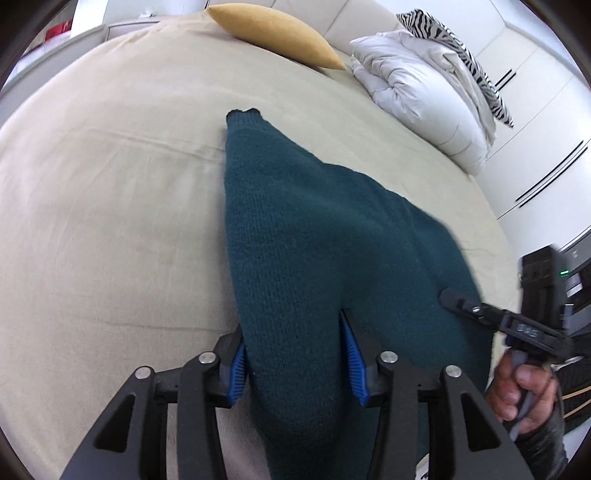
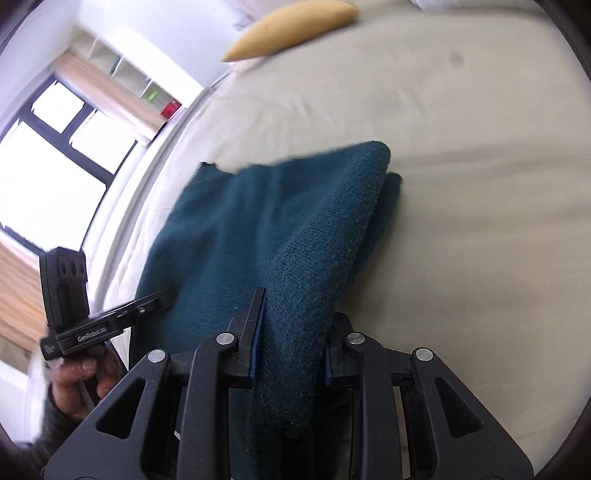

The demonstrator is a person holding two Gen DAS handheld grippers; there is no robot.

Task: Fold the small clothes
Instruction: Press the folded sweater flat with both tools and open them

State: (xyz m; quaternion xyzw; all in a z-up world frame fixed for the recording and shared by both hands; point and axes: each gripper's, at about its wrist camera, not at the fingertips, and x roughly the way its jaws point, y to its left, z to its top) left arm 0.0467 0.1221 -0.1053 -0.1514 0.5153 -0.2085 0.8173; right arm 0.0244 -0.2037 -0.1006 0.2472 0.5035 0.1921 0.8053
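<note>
Dark green knit garment (image 1: 314,229) lies on the beige bed sheet (image 1: 110,221), below the mustard pillow (image 1: 273,33). Left gripper (image 1: 295,354): jaws partly apart, a fold of knit between the blue pads. Right gripper (image 2: 291,332): narrow gap, knit bunched between, grip uncertain.

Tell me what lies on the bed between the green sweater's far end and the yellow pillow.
Nothing: in the left wrist view, only bare beige sheet separates the green sweater from the yellow pillow.
</note>
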